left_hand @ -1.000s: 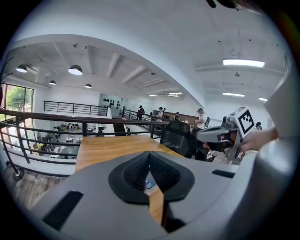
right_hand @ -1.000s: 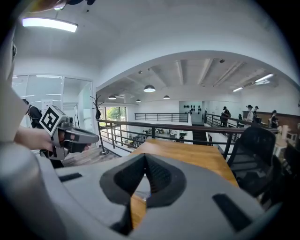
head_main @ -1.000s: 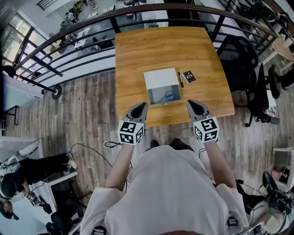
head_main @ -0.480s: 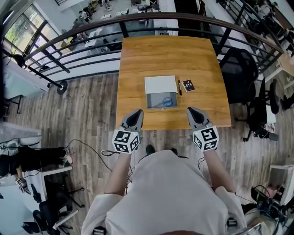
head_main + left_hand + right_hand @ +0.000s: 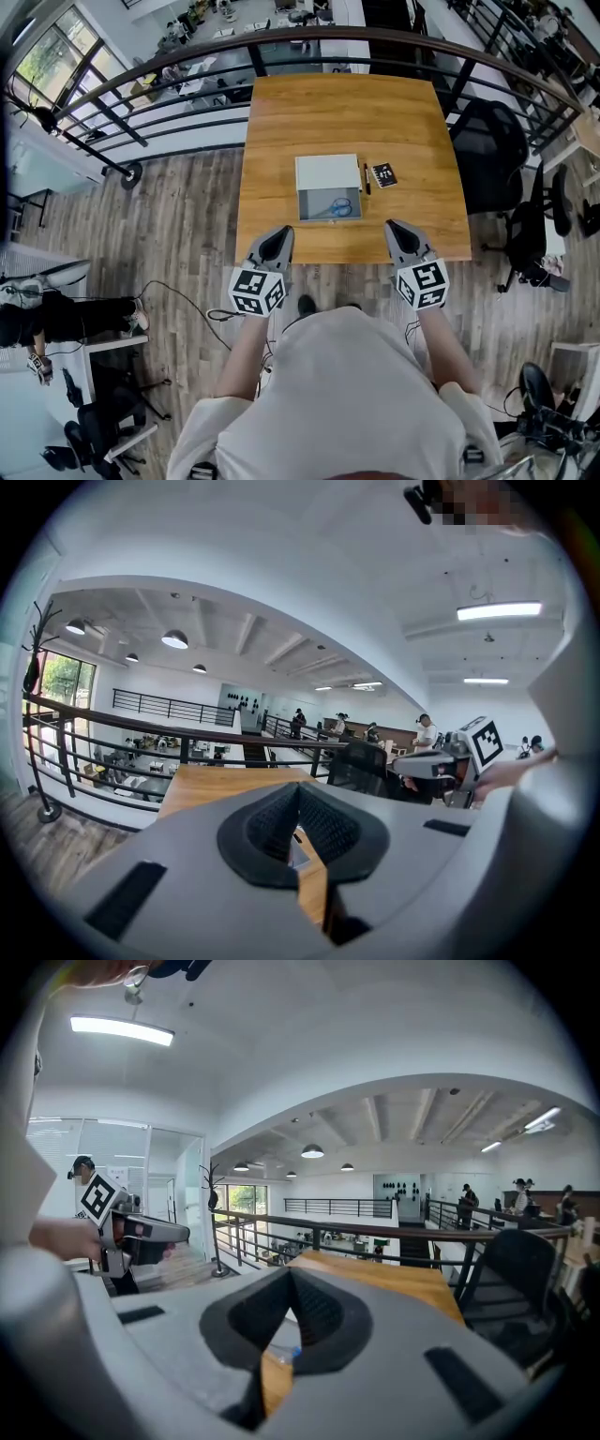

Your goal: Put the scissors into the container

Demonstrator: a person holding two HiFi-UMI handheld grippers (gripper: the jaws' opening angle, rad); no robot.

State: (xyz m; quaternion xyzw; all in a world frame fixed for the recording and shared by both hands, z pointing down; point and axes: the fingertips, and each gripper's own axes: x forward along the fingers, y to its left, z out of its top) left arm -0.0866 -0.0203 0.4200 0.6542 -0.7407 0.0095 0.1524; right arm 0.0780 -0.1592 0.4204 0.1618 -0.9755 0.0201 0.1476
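Observation:
The scissors [image 5: 336, 207], with blue handles, lie inside the open white container [image 5: 328, 172] in the middle of the wooden table [image 5: 281, 122]. My left gripper [image 5: 278, 233] hangs shut and empty over the table's front edge, short of the container's left corner. My right gripper [image 5: 397, 228] is shut and empty too, near the front edge and to the right of the container. In the left gripper view the left gripper [image 5: 298, 791] shows its pads pressed together. The right gripper [image 5: 291, 1275] looks the same in its own view, with a blue bit of the scissors [image 5: 294, 1355] below it.
A black pen [image 5: 367, 178] and a small black card [image 5: 383, 175] lie just right of the container. A dark railing [image 5: 187, 58] runs behind the table. Black office chairs [image 5: 487, 141] stand to the right. A cable [image 5: 187, 305] trails on the wooden floor.
Both grippers have drawn back a little from the container toward the person and risen slightly. The scissors stay in the container. Both grippers remain shut.

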